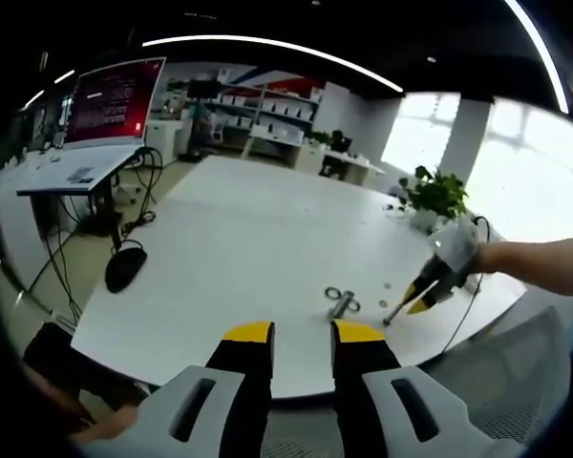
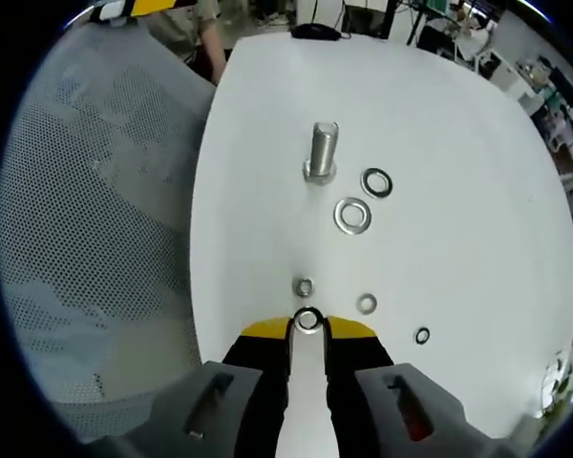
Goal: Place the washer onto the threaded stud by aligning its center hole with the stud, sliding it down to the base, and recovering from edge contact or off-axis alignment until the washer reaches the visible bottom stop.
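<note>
The threaded stud [image 2: 323,151] stands upright on its hex base on the white table [image 2: 439,114]; in the left gripper view the stud [image 1: 342,303] is just beyond my left gripper [image 1: 303,334], which is open and holds nothing. Two large washers [image 2: 376,182] [image 2: 352,215] lie flat beside the stud. Three small ones [image 2: 304,286] [image 2: 366,303] [image 2: 421,336] lie nearer. My right gripper [image 2: 307,326] sits low at the table's near edge, its yellow tips closed on a small washer [image 2: 307,320]. In the left gripper view the right gripper [image 1: 415,301] comes in from the right, tip down at the table.
A grey mesh chair [image 2: 95,239] stands against the table's edge, left of the right gripper. A black mouse [image 1: 126,267] lies at the table's left edge. A potted plant [image 1: 437,191] is at the far right, and a desk with a monitor [image 1: 115,100] at the back left.
</note>
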A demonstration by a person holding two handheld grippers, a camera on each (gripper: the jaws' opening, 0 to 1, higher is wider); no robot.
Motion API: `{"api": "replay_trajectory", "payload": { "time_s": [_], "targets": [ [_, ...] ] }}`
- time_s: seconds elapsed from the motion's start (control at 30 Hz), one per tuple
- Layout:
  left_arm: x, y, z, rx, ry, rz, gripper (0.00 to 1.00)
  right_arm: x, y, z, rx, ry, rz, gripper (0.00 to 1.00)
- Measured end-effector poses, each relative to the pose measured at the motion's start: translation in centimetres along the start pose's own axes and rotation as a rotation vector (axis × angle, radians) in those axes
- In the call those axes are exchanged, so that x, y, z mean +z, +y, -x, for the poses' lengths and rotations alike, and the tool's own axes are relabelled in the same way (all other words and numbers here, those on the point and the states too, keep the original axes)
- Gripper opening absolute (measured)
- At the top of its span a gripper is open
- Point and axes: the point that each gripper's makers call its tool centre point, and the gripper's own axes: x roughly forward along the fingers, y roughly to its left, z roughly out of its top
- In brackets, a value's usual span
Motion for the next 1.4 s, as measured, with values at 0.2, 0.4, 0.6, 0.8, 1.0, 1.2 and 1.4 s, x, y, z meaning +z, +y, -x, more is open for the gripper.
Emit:
{"api": "replay_trajectory", "payload": {
  "time_s": [0.2, 0.4, 0.6, 0.8, 1.0, 1.2, 1.4],
  "targets": [
    [0.0, 0.0, 0.0, -0.001, -0.001, -0.001, 0.22, 0.6, -0.2, 1.1, 0.004, -0.001, 0.027, 0.14],
    [-0.1, -0.1, 0.0, -0.004, 0.005, -0.007, 0.22, 2.1, 0.0, 1.8, 0.024, -0.005, 0.06, 0.14],
    [-0.1, -0.1, 0.0, -0.006, 0.004, -0.006, 0.22, 2.6, 0.2, 1.5, 0.027, 0.016, 0.101, 0.14],
    [-0.1, -0.1, 0.0, -0.01, 0.008, -0.013, 0.22, 2.5, 0.1, 0.9, 0.03, 0.038, 0.112, 0.14],
    [-0.2, -0.2, 0.0, -0.013, 0.009, -0.015, 0.22, 2.2, 0.2, 0.3, 0.043, 0.051, 0.104, 0.14],
    [-0.1, -0.2, 0.0, -0.014, 0.008, -0.014, 0.22, 2.0, 0.0, -0.2, 0.041, 0.059, 0.094, 0.14],
    [-0.2, -0.3, 0.0, -0.019, 0.01, -0.018, 0.22, 1.6, 0.2, -1.4, 0.043, 0.085, 0.116, 0.14]
  ]
}}
